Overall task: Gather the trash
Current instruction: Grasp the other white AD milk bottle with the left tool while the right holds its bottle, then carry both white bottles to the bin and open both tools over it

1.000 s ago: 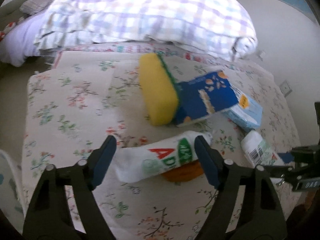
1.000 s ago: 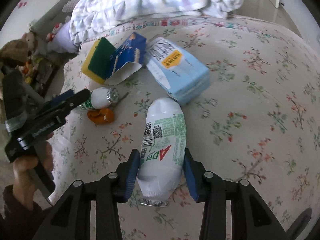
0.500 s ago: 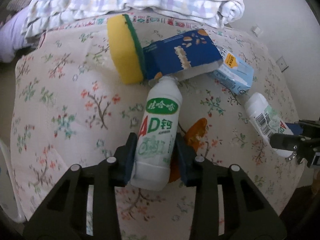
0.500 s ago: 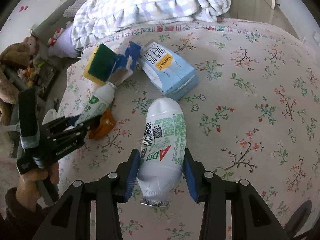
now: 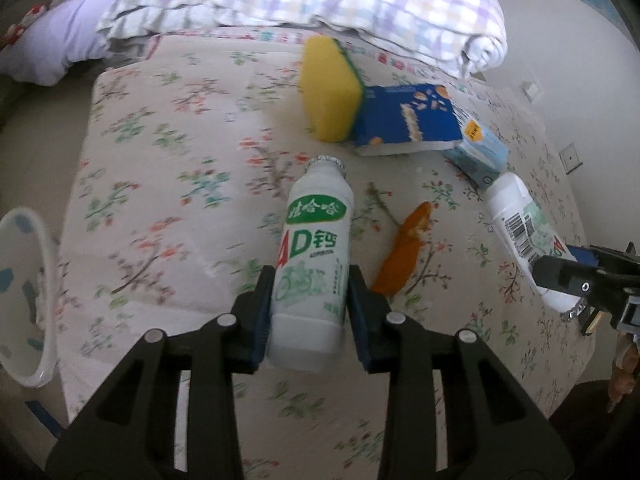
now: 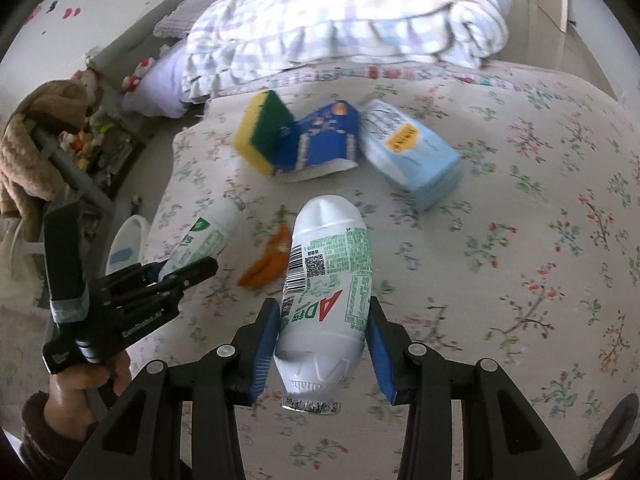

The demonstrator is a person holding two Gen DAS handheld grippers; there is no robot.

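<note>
Two white drink bottles are gripped above the flowered bed (image 5: pixel 168 168), one in each tool. The left tool (image 5: pixel 310 312) is clamped on the bottle with the green label (image 5: pixel 314 256), neck pointing away from the camera. The right tool (image 6: pixel 324 344) is clamped on the other bottle (image 6: pixel 326 280), its foil-rimmed mouth toward the camera. On the bed lie an orange scrap (image 5: pixel 404 256), a yellow-green sponge (image 5: pixel 330 88) leaning against a dark blue carton (image 5: pixel 404 120), and a pale blue pack (image 6: pixel 412 156) beside it. A white basin (image 5: pixel 24 292) sits at the bed's left edge.
</note>
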